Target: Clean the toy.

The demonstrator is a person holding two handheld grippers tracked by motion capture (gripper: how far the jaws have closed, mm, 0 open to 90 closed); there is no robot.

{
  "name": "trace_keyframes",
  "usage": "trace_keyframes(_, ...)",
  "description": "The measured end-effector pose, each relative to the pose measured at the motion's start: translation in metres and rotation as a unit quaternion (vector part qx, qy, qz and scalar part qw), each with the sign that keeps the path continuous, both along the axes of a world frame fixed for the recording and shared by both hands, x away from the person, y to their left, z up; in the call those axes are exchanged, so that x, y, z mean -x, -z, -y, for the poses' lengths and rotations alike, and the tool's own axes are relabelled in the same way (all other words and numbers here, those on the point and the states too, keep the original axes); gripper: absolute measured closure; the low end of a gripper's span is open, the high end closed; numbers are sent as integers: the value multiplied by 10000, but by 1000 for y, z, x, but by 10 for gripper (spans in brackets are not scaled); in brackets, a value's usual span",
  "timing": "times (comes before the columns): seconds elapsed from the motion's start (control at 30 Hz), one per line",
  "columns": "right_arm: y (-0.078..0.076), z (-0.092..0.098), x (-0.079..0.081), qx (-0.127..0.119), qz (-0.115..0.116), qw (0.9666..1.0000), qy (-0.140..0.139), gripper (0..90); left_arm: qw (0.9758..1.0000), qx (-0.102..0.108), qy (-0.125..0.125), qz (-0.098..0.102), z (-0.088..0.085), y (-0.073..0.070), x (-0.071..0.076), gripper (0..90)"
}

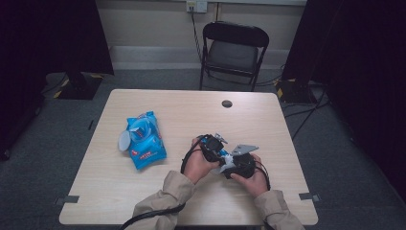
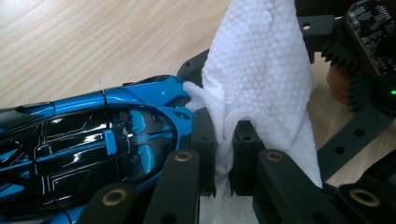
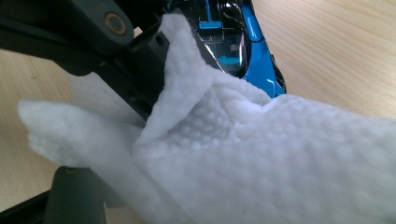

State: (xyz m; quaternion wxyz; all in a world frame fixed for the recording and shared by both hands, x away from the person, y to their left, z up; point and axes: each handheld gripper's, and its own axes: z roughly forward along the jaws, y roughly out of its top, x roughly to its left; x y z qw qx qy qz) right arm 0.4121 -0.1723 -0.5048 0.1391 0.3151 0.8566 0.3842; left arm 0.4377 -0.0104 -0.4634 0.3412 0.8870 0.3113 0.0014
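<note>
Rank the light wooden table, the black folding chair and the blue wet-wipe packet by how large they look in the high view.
1. Light wooden table, by far the largest.
2. Black folding chair; it stands farther from the camera, so it looks smaller than it is.
3. Blue wet-wipe packet, the smallest.

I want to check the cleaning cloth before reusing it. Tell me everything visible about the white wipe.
The white wipe is a soft, dimpled, cloth-like sheet, crumpled into loose folds. The left gripper pinches a bunched fold of it between shut jaws. One edge lies against the glossy blue and black toy car. In the right gripper view it drapes broadly across the foreground, over the car's end. It looks clean; whether it is damp cannot be told.
</note>
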Motion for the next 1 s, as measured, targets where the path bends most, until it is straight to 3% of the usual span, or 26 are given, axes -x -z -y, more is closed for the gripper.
trace_keyframes(0.1,0,0,0,0,0,10000,0,255,10000,-47,30,36,-1,-2,-1,829)
trace_keyframes(0.77,0,0,0,0,4,10000,-7,255,9989,-161,-372,229,-30,-12,-20,827)
trace_keyframes(1.0,0,0,0,1,-1,10000,-13,255,9988,-79,-444,212,-36,-15,-24,825)
